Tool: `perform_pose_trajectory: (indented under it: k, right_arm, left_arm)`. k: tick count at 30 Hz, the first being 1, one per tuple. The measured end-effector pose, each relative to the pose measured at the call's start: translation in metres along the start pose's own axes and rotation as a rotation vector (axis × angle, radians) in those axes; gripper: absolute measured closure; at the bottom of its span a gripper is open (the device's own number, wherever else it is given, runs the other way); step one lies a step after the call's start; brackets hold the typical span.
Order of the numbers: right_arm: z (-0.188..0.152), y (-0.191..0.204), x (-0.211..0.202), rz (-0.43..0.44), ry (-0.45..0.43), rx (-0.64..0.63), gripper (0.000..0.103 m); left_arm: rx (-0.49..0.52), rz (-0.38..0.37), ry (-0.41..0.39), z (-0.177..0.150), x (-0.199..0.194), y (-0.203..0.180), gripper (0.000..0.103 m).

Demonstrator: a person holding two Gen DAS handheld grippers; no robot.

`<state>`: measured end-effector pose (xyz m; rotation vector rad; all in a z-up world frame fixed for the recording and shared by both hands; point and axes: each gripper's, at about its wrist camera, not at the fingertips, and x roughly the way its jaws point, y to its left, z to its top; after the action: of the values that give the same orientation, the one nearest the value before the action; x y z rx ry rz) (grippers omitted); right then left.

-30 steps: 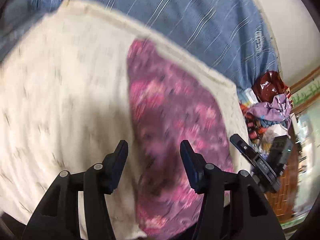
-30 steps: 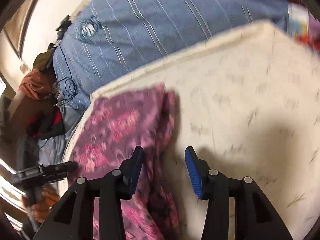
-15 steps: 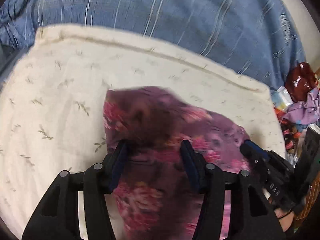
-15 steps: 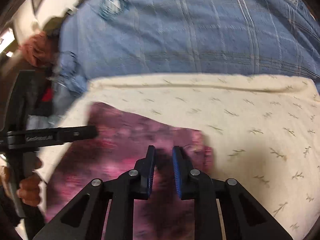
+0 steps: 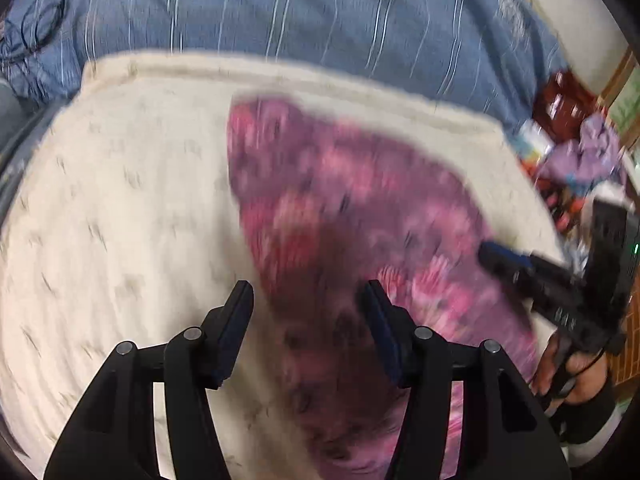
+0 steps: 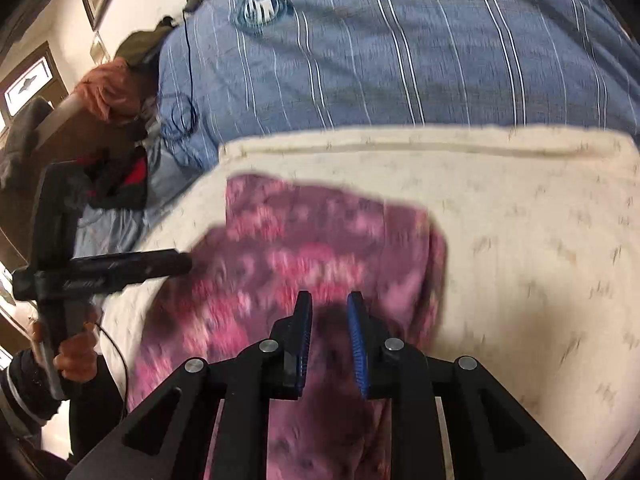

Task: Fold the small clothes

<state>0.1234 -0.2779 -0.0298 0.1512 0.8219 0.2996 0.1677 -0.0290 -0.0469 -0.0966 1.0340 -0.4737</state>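
A purple and pink floral garment (image 5: 352, 216) lies on a cream cloth (image 5: 120, 208) spread over the bed. It also shows in the right wrist view (image 6: 304, 248). My left gripper (image 5: 308, 320) is open above the garment's near left edge and holds nothing. My right gripper (image 6: 328, 328) hovers over the garment's near part with its jaws narrowly apart and nothing between them. The right gripper also shows at the right of the left wrist view (image 5: 520, 268), and the left gripper shows at the left of the right wrist view (image 6: 120, 268). Both views are motion-blurred.
A blue striped bedsheet (image 5: 320, 12) lies beyond the cream cloth (image 6: 540, 220). A pile of clothes and bags (image 5: 576, 144) sits at the right edge of the bed. More clothes (image 6: 112, 88) and a cable (image 6: 180, 112) lie at the left.
Both grippers have pulled back from the garment. The right gripper's jaws have opened slightly. The garment now lies flatter on the cream cloth.
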Motion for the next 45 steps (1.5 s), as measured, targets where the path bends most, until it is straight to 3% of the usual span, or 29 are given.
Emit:
perform_pose_trajectory:
  k: [5, 8, 11, 13, 17, 19, 22, 25, 28, 29, 31, 35, 37, 40, 45]
  right_arm:
    - [-0.006, -0.01, -0.004, 0.002, -0.025, 0.073, 0.09]
    - [-0.006, -0.005, -0.02, -0.004, -0.014, 0.105, 0.084]
    - [-0.02, 0.001, -0.043, 0.008, -0.01, 0.105, 0.07]
    - [-0.033, 0.001, -0.052, 0.008, -0.002, 0.132, 0.055]
    - [-0.058, -0.004, -0.049, -0.064, 0.017, 0.138, 0.054]
    - [-0.069, -0.013, -0.043, -0.067, 0.0, 0.16, 0.049]
    - [-0.072, -0.018, -0.044, -0.052, -0.022, 0.222, 0.048]
    - [-0.069, -0.011, -0.053, -0.091, -0.007, 0.214, 0.044]
    - [-0.068, -0.001, -0.065, -0.148, 0.009, 0.2, 0.044]
    - [-0.068, 0.003, -0.068, -0.164, 0.016, 0.197, 0.043]
    - [-0.069, 0.011, -0.074, -0.233, 0.035, 0.19, 0.029]
    - [-0.071, 0.028, -0.084, -0.35, 0.056, 0.162, 0.018]
    - [-0.072, 0.039, -0.092, -0.383, 0.038, 0.142, 0.006]
    - [-0.075, 0.051, -0.102, -0.411, 0.002, 0.104, 0.004]
    - [-0.081, 0.073, -0.108, -0.497, -0.016, -0.005, 0.004]
  left_arm:
    - [-0.027, 0.012, 0.004, 0.001, 0.001, 0.002, 0.042]
    - [-0.024, -0.013, 0.007, -0.005, -0.018, -0.001, 0.043]
    - [0.001, -0.07, 0.004, -0.028, -0.041, -0.008, 0.042]
    - [0.003, -0.101, 0.018, -0.045, -0.045, -0.012, 0.035]
    - [-0.026, -0.09, 0.099, -0.07, -0.018, -0.014, 0.026]
    - [-0.03, -0.089, 0.062, -0.074, -0.015, -0.014, 0.022]
    - [-0.016, -0.056, 0.068, -0.073, -0.018, -0.019, 0.022]
    - [-0.054, -0.091, 0.084, -0.076, -0.028, -0.012, 0.022]
    - [-0.071, -0.086, 0.045, -0.082, -0.046, -0.003, 0.023]
    - [-0.072, -0.076, 0.03, -0.084, -0.052, -0.002, 0.023]
    - [-0.069, -0.048, 0.003, -0.088, -0.059, 0.001, 0.022]
    - [-0.047, 0.088, -0.042, -0.099, -0.071, 0.001, 0.022]
    - [-0.037, 0.145, -0.068, -0.104, -0.075, -0.001, 0.021]
    - [-0.02, 0.2, -0.102, -0.114, -0.078, -0.002, 0.021]
    - [-0.008, 0.223, -0.161, -0.129, -0.082, -0.004, 0.021]
